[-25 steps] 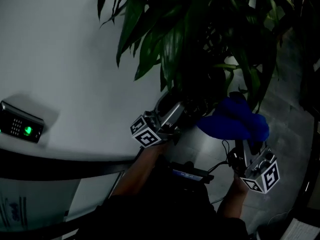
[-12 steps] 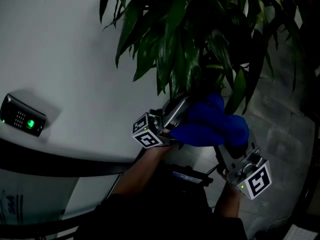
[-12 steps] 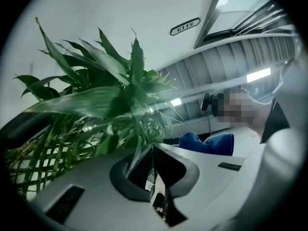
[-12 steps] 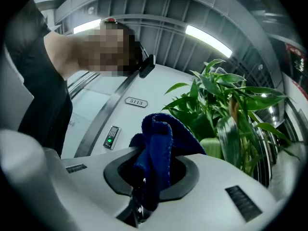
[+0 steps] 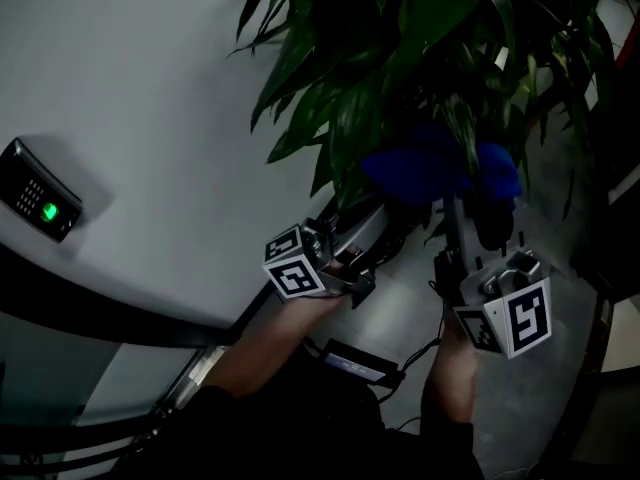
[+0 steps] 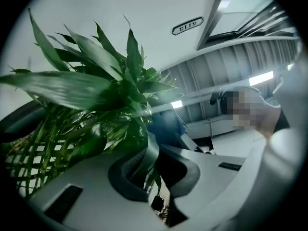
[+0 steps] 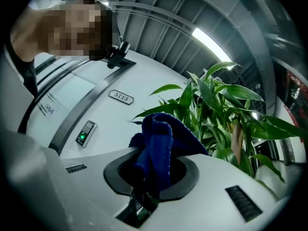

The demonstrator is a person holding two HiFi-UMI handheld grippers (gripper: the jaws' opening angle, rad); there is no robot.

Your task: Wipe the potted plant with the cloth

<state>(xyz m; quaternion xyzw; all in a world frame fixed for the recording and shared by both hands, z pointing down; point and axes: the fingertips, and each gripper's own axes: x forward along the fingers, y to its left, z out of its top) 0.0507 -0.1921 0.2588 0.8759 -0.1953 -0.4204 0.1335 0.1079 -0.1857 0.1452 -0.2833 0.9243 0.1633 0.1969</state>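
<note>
The potted plant (image 5: 400, 58) spreads long green leaves over the upper middle of the head view. My left gripper (image 5: 385, 220) reaches up into its lower leaves. In the left gripper view its jaws have just closed, and the gripper (image 6: 151, 153) is shut on one narrow leaf (image 6: 147, 150) that runs between the pads. My right gripper (image 5: 470, 208) is shut on the blue cloth (image 5: 440, 166), which it holds up against the foliage. In the right gripper view the cloth (image 7: 161, 138) bulges out of the jaws (image 7: 149, 177), with the plant (image 7: 226, 114) just to its right.
A keypad reader with a green light (image 5: 38, 206) is mounted on the white wall (image 5: 150, 118) at the left, above a dark band. A small dark device with a cable (image 5: 355, 360) lies on the tiled floor between my arms. A number plate (image 7: 120, 96) is fixed on the wall.
The right gripper has lifted the blue cloth up and to the right, into the leaves. The left gripper has risen a little toward the lower leaves.
</note>
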